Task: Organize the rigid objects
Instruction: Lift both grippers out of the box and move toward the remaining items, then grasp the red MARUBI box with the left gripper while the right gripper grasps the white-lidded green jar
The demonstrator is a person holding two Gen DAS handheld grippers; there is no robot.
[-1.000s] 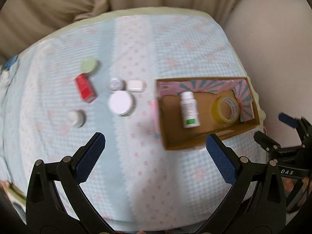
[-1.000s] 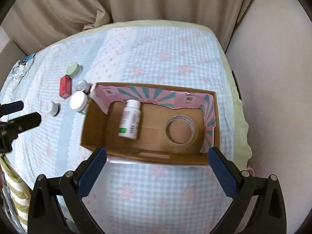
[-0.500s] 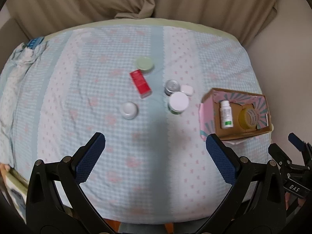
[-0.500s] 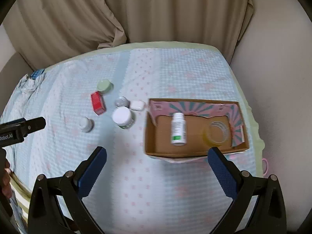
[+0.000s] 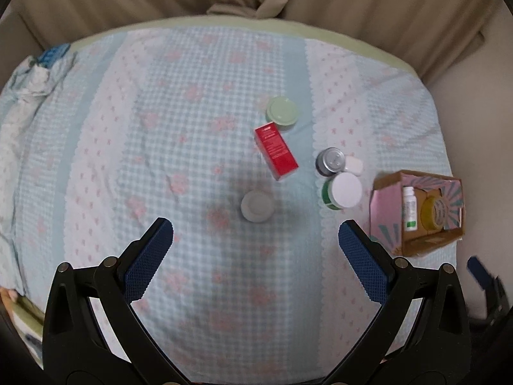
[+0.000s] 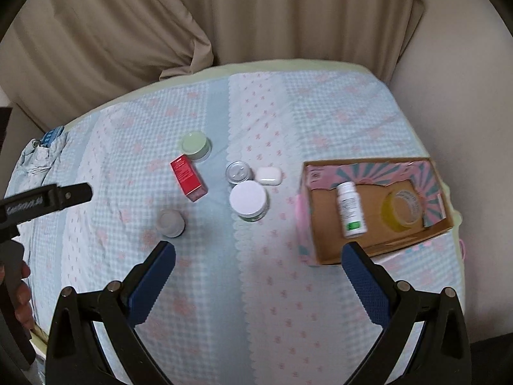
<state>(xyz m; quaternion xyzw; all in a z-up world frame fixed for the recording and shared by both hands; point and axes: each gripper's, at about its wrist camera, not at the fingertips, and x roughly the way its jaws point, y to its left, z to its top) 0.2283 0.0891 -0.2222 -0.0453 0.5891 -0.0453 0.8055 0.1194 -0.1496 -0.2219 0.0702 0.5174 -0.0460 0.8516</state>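
Beige curtains (image 6: 134,32) are hanging behind the table (image 5: 192,288), which is wearing a pale blue checked cloth with pink flowers. We are taking the cardboard box (image 6: 320,221) as our landmark and reading from left to right.

Farthest left of the box, we are seeing the left gripper (image 5: 256,247) hovering over the cloth with its blue pads spread wide and nothing between them. Just ahead of it, a small grey-capped jar (image 5: 257,206) is standing upright. Beyond the jar, a red carton (image 5: 275,150) is lying flat and askew, with a pale green lidded jar (image 5: 282,112) just behind it.

Nearer the box, we are seeing a silver-lidded tin (image 6: 238,172), a white earbud case (image 6: 268,175) just beside it, and a white-lidded jar with a green band (image 6: 248,201) just in front of both. All three are sitting on the cloth, left of the box and apart from it.

Inside the box, a white pill bottle (image 6: 350,210) is lying on its side toward the left wall, and a roll of yellow tape (image 6: 401,207) is lying flat toward the right.

In front of the box, the right gripper (image 6: 258,266) is hanging above the cloth, fingers wide apart and holding nothing.
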